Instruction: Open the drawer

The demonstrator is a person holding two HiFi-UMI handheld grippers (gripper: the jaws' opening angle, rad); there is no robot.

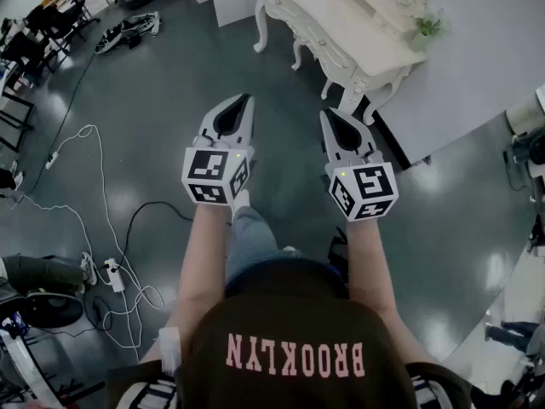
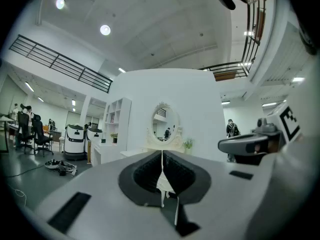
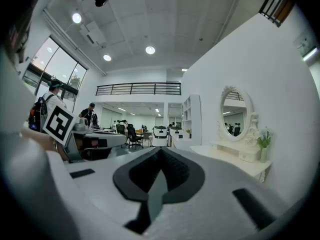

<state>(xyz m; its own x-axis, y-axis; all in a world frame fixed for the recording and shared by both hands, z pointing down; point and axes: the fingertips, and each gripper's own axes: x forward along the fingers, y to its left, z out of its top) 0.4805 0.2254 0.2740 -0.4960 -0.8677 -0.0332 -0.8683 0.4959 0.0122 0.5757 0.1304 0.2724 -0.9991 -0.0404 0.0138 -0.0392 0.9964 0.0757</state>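
Both grippers are held level, side by side, over a dark grey glossy floor (image 1: 170, 83). Nothing is touched by either.

- left gripper (image 1: 241, 100): grey hard-plastic shell tapering to a point, black ribbed pads. In the left gripper view (image 2: 161, 154) the pads are seen pressed together along a thin seam, with nothing between them.
- right gripper (image 1: 328, 113): same build. In the right gripper view (image 3: 160, 151) the jaws are seen closed tip to tip, empty.
- dressing table (image 1: 341, 24): cream-white and glossy, with carved scrolled edges and curved cabriole legs. It stands ahead and to the right, well apart from both grippers.
- drawer (image 1: 317, 34): set in the table's front rail, facing the grippers, front flush with the rail. The handles are too small to be made out.
- An oval mirror (image 3: 235, 115) in an ornate frame is mounted on the tabletop, with a small green plant (image 1: 428, 28) beside it.

Open room: bare floor is left between the jaw tips and the table front. White cables (image 1: 94, 220) are looped on the floor well to the left. The nearest table leg (image 1: 351, 92) lies just ahead of the right gripper's tip.
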